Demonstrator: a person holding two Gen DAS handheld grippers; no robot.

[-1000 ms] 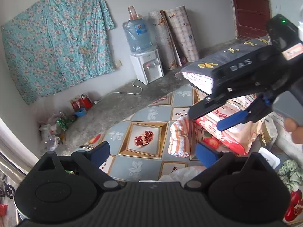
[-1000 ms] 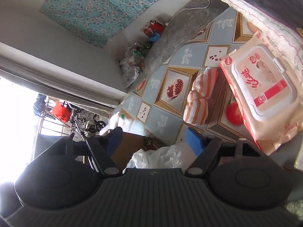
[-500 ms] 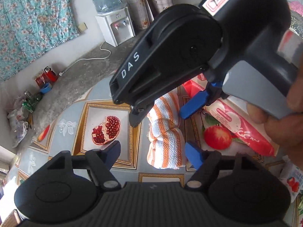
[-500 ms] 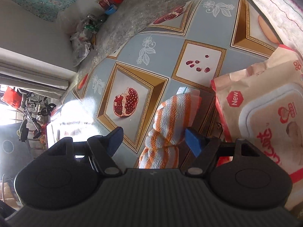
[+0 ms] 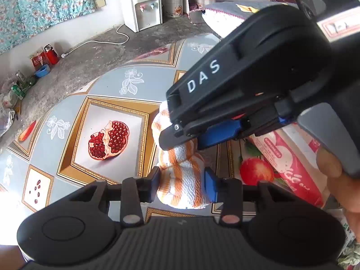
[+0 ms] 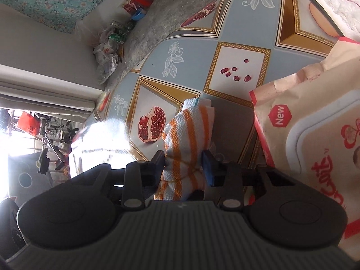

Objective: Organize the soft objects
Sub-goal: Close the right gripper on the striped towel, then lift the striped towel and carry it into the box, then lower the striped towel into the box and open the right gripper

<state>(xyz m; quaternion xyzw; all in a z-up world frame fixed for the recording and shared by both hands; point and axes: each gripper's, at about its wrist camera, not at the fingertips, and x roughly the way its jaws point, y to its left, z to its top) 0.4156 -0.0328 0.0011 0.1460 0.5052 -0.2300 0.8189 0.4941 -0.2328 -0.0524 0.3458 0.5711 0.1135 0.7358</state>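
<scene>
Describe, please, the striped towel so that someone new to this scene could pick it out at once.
Start at the table's patterned cloth and its big pomegranate picture. Just right of that picture lies the rolled towel, with the pink wet-wipes pack on its other side. It alone is white terry with orange stripes, and both grippers' jaws are closing on it.

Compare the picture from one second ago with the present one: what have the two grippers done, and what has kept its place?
Both grippers came down onto the orange-striped towel. The left gripper now has its jaws closing on the near end, the right gripper on the far end, with the towel between each pair. Before, both stood wide open above the table. The towel, wipes pack and tablecloth lie where they did.
</scene>
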